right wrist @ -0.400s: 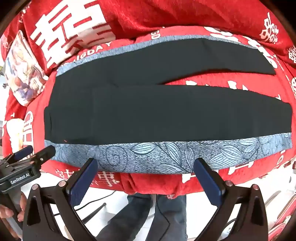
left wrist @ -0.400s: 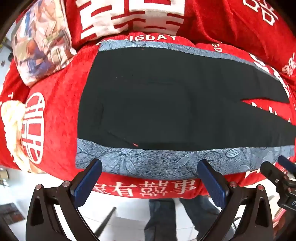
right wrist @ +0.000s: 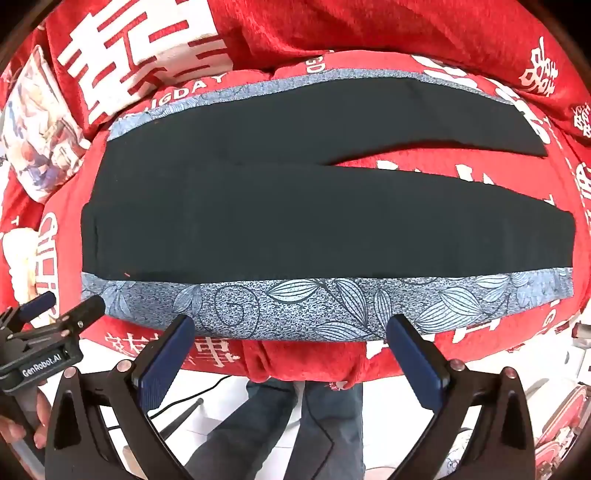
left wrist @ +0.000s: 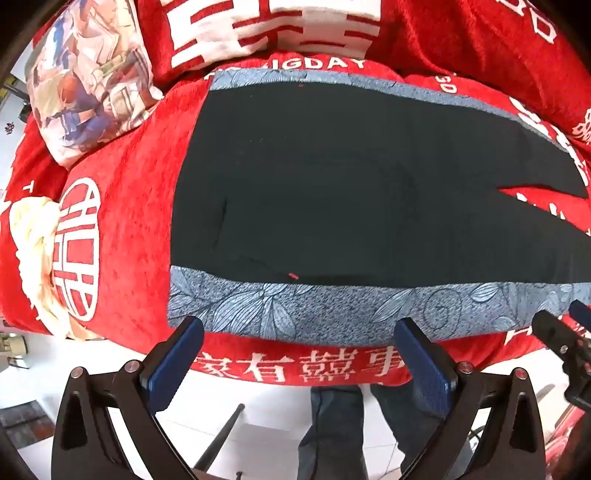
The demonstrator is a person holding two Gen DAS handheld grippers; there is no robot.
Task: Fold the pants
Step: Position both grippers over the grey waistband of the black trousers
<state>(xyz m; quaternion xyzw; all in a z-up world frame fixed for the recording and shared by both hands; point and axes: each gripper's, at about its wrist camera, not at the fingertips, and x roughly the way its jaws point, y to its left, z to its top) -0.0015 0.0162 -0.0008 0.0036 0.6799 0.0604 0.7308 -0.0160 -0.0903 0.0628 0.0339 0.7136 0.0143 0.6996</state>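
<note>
Black pants [right wrist: 295, 221] lie flat across a red blanket [right wrist: 369, 37] at mid-frame; left gripper [left wrist: 303, 354] and right gripper [right wrist: 291, 350] hover below, jaws spread, holding nothing.

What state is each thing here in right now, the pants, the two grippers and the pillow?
Pants: spread flat on the red blanket, unfolded, legs apart.
Left gripper: open, empty, near the patterned side edge.
Right gripper: open, empty, at the same edge.
Pillow: lying beside the waistband.
</note>
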